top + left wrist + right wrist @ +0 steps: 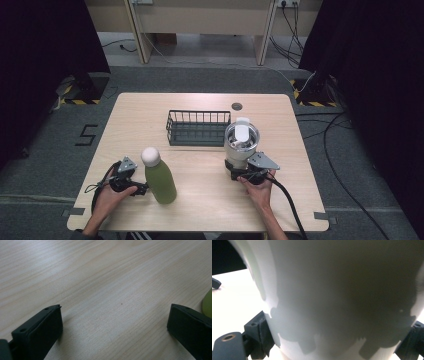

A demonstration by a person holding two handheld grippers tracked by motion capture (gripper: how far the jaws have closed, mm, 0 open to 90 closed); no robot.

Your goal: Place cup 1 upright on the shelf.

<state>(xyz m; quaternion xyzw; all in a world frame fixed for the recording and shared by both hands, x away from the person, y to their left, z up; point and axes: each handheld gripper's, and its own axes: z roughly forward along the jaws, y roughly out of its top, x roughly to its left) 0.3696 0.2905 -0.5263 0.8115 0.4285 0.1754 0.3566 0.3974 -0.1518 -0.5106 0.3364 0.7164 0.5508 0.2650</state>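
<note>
High view, contents as laid out on a pale wooden tabletop (200, 105). Item one: a white tumbler (241, 142) with a flip lid, standing upright right of centre, just near of the right end of a black wire basket (198, 128). The tumbler is gripped low on its body by the right tool (244, 170), which is held in the person's right hand (260, 189) at the near right; a black cable (290, 205) is trailed from it toward the near edge. Item two: a green bottle (160, 177) with a white rounded cap, standing left of centre and near the front edge. Item three: the left tool (136, 189), held in the left hand (107, 197) just left of the bottle's base, jaws pointed toward it.

Left gripper view: the two black jaws are seen spread wide apart with bare wood grain between them, nothing held; a sliver of the green bottle (208, 303) is caught at the right edge, just beyond the right jaw.

Right gripper view: the tumbler's white wall (342, 297) is seen very close, seated between the jaws, whose black pads (263, 336) are pressed against its lower sides.

Far of the basket, a small round grommet (236, 106) is set into the tabletop.
</note>
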